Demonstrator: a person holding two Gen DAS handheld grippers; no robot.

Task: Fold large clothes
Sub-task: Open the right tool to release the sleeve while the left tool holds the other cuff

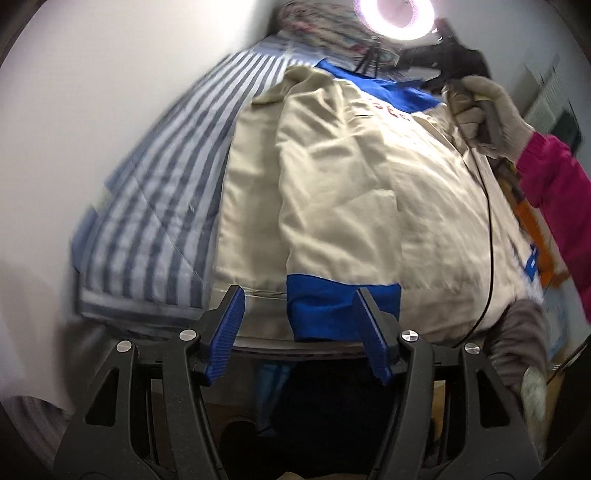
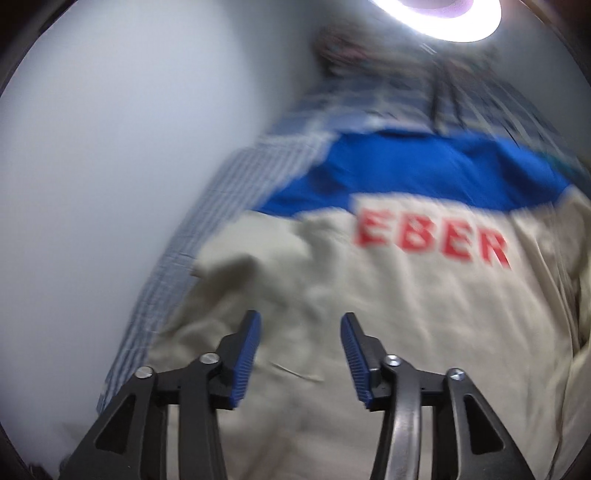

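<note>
A beige work jacket (image 1: 351,206) with a blue yoke and blue cuffs lies spread on a bed covered by a blue-and-white striped sheet (image 1: 162,206), which runs along a white wall (image 1: 92,110) on the left. In the left wrist view one sleeve (image 1: 332,184) is folded over the body of the jacket, running from the far shoulder toward the near edge, and its blue cuff (image 1: 325,306) ends at the near edge of the bed.

The left claw (image 1: 299,328) hangs over that near edge with its jaws spread; the cuff shows between the two blue pads (image 1: 225,332), but the pads do not press on it and the cloth lies flat.

At the far right of the same view a gloved hand (image 1: 487,118) with a pink sleeve (image 1: 561,206) grips the handle of the other tool above the jacket's far right part, and a black cable (image 1: 489,236) trails down from it across the fabric.

The right wrist view is blurred. It looks down on the jacket's back panel, where red letters (image 2: 432,240) reading EBER sit just below the blue yoke (image 2: 424,173). The right claw (image 2: 301,350) is over plain beige cloth on the near side of the letters, jaws apart, nothing between them. A bright ring light (image 2: 436,18) glares at the far end, beyond the bed.
</note>
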